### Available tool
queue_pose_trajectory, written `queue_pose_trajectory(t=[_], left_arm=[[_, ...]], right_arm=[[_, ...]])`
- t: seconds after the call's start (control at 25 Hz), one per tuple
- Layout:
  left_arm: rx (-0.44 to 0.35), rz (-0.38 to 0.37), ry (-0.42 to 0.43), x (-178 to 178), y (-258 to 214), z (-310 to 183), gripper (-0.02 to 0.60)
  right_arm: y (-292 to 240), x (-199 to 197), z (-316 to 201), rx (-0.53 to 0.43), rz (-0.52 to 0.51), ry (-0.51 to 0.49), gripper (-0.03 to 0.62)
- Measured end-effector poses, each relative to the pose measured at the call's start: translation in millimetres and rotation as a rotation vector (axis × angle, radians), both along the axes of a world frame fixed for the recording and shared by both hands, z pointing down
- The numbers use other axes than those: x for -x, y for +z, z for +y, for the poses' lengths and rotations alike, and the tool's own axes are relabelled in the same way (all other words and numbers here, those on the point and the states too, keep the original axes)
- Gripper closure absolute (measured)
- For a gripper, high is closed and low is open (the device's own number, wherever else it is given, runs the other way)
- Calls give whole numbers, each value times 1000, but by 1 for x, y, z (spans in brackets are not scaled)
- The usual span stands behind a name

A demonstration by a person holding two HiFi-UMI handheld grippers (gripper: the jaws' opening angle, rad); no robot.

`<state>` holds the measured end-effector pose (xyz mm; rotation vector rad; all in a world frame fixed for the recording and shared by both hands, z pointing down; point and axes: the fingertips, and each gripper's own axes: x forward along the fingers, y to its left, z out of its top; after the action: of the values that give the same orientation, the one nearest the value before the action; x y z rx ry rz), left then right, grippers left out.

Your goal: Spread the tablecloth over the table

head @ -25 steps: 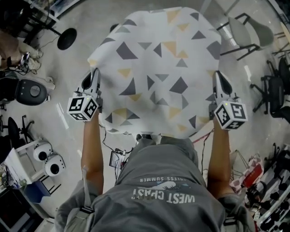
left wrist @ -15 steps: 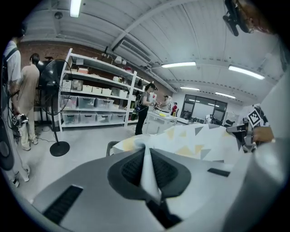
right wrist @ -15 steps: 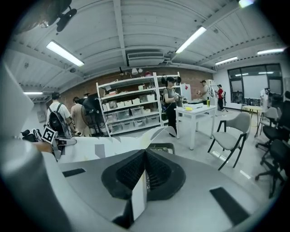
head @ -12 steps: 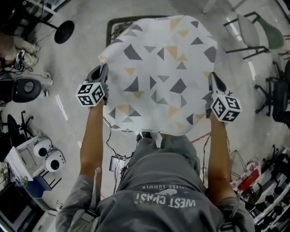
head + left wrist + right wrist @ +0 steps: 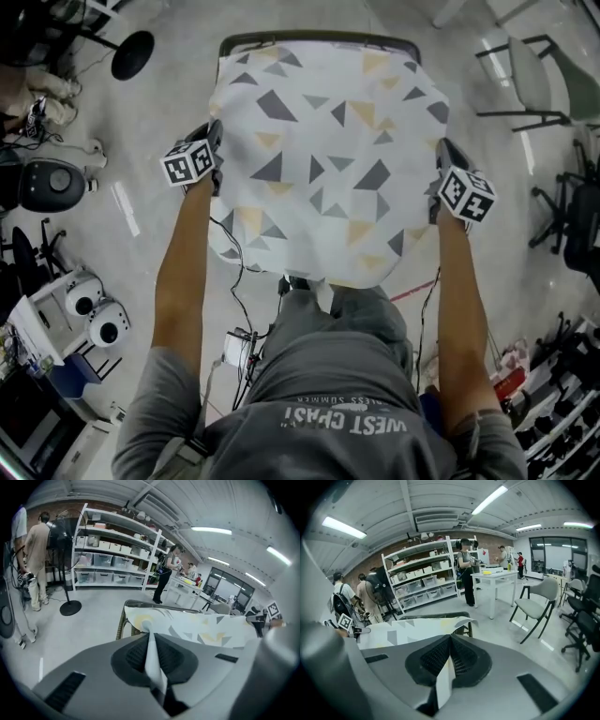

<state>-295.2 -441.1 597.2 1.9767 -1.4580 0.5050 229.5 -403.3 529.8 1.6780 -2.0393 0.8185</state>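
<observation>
The tablecloth [image 5: 328,159], white with grey and yellow triangles, hangs stretched between my two grippers above the dark-framed table [image 5: 319,37]; only the table's far rim shows past the cloth. My left gripper [image 5: 215,139] is shut on the cloth's left edge. In the left gripper view a fold of tablecloth [image 5: 153,653] stands pinched between the pads, and the sheet runs right over the table frame [image 5: 123,620]. My right gripper [image 5: 441,157] is shut on the right edge, with the tablecloth [image 5: 412,630] running left from its jaws over the table rim [image 5: 440,616].
A fan base [image 5: 133,54] stands on the floor at the far left, and a grey chair [image 5: 534,75] at the far right. White devices [image 5: 89,309] and cables lie near my left side. Shelves [image 5: 117,550], several people and a white table [image 5: 497,581] are further off.
Both grippers have sunk and moved forward with the cloth still held. The table's dark frame has come into view beyond the cloth's far edge.
</observation>
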Motion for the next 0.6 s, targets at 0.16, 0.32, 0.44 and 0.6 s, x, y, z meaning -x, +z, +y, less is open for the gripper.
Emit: queue_pose_trajectory(t=[0.16, 0.32, 0.44, 0.6], left_arm=[[45, 17, -61, 8, 34, 0, 574], [130, 12, -97, 18, 63, -3, 556], [35, -39, -72, 9, 45, 0, 570], [-138, -157, -44, -6, 5, 15, 578]], right_arm=[[34, -32, -3, 41, -36, 59, 583], [69, -59, -14, 111, -28, 99, 582], [56, -48, -13, 52, 13, 25, 583], [47, -47, -2, -43, 42, -19, 583]])
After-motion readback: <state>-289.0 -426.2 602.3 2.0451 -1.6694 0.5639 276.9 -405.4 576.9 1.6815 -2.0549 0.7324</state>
